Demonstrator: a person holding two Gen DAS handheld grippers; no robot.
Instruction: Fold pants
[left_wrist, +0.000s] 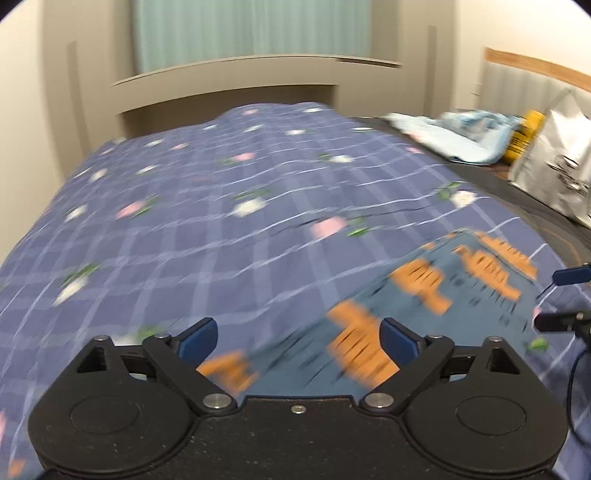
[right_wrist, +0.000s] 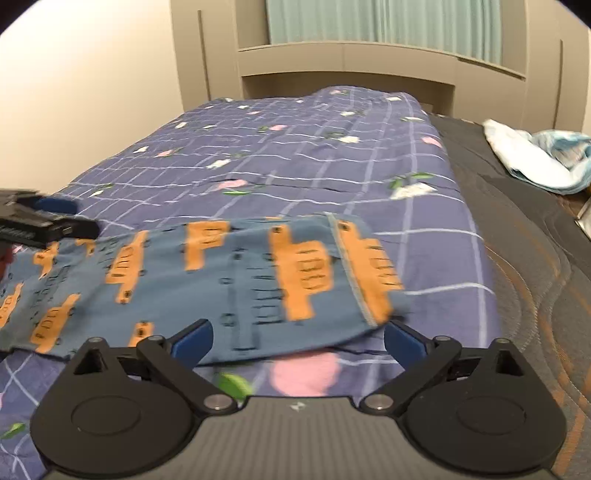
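Blue pants with orange bus prints (right_wrist: 236, 280) lie flat on the purple checked bedspread (right_wrist: 295, 162), their hem toward the right. In the left wrist view the pants (left_wrist: 424, 306) lie blurred at the lower right. My left gripper (left_wrist: 297, 341) is open, its blue pads wide apart over the near edge of the pants. My right gripper (right_wrist: 297, 339) is open too, just short of the pants' near edge, holding nothing. The left gripper also shows at the left edge of the right wrist view (right_wrist: 48, 218); the right gripper shows at the right edge of the left wrist view (left_wrist: 565, 299).
A beige headboard (left_wrist: 236, 85) stands at the far end with a green curtain (left_wrist: 251, 29) behind it. A bare dark mattress (right_wrist: 524, 221) lies right of the bedspread, with light blue clothes (right_wrist: 535, 158), a yellow item (left_wrist: 524, 136) and a grey bag (left_wrist: 554, 158) on it.
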